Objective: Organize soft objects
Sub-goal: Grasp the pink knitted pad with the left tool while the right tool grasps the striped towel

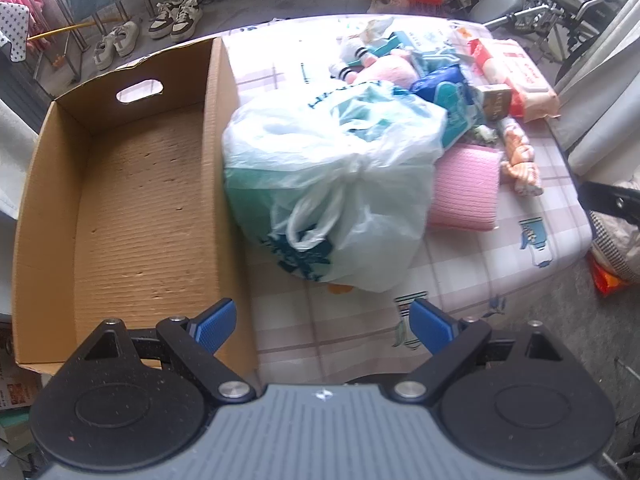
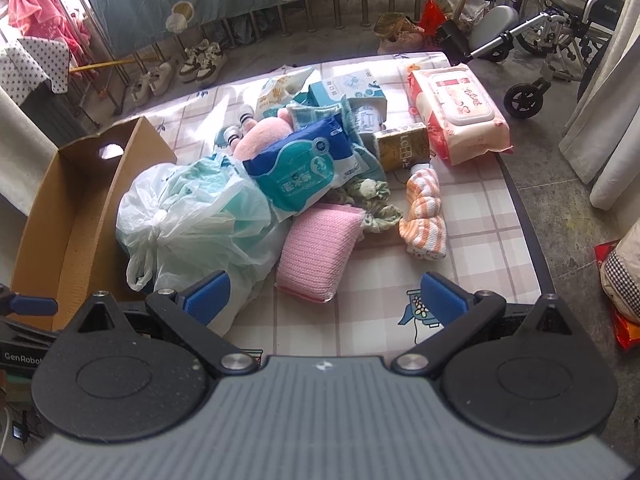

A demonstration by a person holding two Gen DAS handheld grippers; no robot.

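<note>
"GenRobot" in white on black device housing [image 2: 20, 356] at left edge. "LC" plus unclear letters on small gold-brown carton [image 2: 402, 148]. Other package print illegible.

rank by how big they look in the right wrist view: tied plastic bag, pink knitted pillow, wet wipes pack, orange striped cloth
1. tied plastic bag
2. wet wipes pack and pink knitted pillow: look alike, and the pillow lies nearer the camera, so unranked
3. orange striped cloth

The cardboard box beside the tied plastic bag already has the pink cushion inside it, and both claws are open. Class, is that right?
Not quite. The cardboard box holds nothing, as the left wrist view shows. The pink cushion lies on the table beside the tied plastic bag. Both claws, left and right, are indeed open.
</note>
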